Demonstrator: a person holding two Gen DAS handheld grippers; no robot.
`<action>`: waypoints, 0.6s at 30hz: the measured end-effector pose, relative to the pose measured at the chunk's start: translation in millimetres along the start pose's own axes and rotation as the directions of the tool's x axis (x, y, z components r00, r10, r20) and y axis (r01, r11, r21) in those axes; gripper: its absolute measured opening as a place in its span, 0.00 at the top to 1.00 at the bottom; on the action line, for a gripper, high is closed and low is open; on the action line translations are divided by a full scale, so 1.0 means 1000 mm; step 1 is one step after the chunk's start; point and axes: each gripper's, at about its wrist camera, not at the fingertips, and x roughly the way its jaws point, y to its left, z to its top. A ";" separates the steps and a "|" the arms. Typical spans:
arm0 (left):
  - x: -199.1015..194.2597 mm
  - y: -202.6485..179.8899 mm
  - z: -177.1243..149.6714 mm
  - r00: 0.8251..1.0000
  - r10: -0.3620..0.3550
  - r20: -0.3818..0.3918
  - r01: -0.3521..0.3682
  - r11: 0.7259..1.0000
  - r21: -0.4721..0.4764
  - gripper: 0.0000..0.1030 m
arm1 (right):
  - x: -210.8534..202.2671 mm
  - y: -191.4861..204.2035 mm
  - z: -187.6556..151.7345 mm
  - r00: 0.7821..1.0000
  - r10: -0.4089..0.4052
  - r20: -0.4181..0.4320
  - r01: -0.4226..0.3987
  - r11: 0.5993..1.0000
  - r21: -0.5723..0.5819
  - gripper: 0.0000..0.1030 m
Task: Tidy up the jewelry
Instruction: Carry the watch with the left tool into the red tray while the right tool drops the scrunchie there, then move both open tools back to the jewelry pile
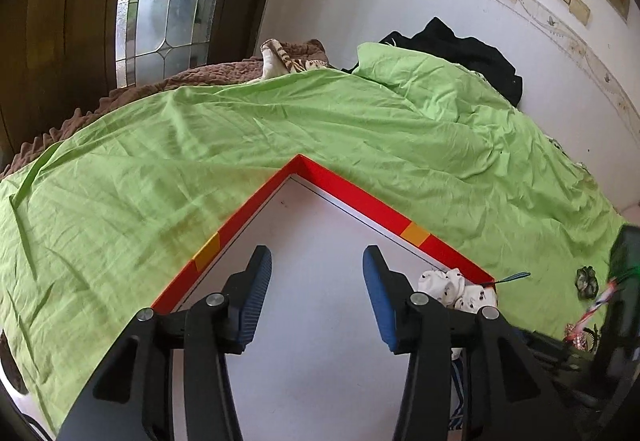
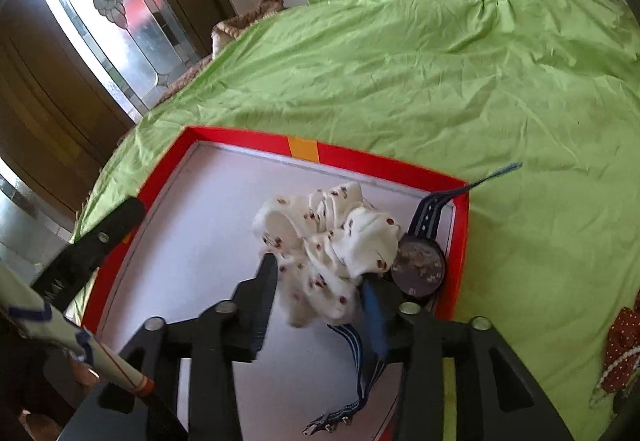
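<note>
A red-rimmed box (image 2: pixel 352 157) with a white floor lies on the green bedsheet; it also shows in the left wrist view (image 1: pixel 360 197). In it lie a white patterned scrunchie (image 2: pixel 332 241) and a wristwatch (image 2: pixel 420 265) with a striped blue strap. My right gripper (image 2: pixel 320 281) is open, its fingers either side of the scrunchie's near end. My left gripper (image 1: pixel 318 265) is open and empty above the box's bare white floor. The scrunchie (image 1: pixel 452 289) sits at the box's right corner in that view.
A green bedsheet (image 2: pixel 440 61) covers the bed. A red dotted scrunchie with a bead string (image 2: pixel 620 345) lies at the right. A dark floral piece (image 1: pixel 586 281) and a red-white piece (image 1: pixel 588 317) lie on the sheet. Black clothing (image 1: pixel 460 45) lies by the wall.
</note>
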 end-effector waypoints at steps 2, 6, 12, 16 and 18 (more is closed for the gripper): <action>0.000 -0.001 0.000 1.000 0.003 -0.002 -0.003 1.000 0.002 0.55 | -0.005 0.002 0.002 1.000 0.020 0.009 -0.020 1.000 -0.004 0.55; 0.001 -0.001 0.000 1.000 0.002 0.000 -0.002 1.000 -0.001 0.54 | -0.017 0.011 0.009 0.997 0.074 0.033 -0.074 0.997 -0.019 0.55; -0.003 -0.002 -0.001 1.000 0.000 0.004 0.000 1.000 -0.019 0.50 | -0.036 0.015 0.014 0.995 0.052 0.083 -0.048 0.998 -0.050 0.46; -0.007 -0.007 -0.001 1.000 -0.018 0.005 0.019 1.000 -0.015 0.50 | -0.052 -0.002 0.012 0.994 0.015 0.106 -0.012 1.000 -0.029 0.44; -0.011 -0.014 -0.003 1.000 -0.029 0.008 0.029 1.000 0.005 0.50 | -0.063 -0.017 0.006 0.994 -0.006 0.110 0.007 1.000 -0.009 0.44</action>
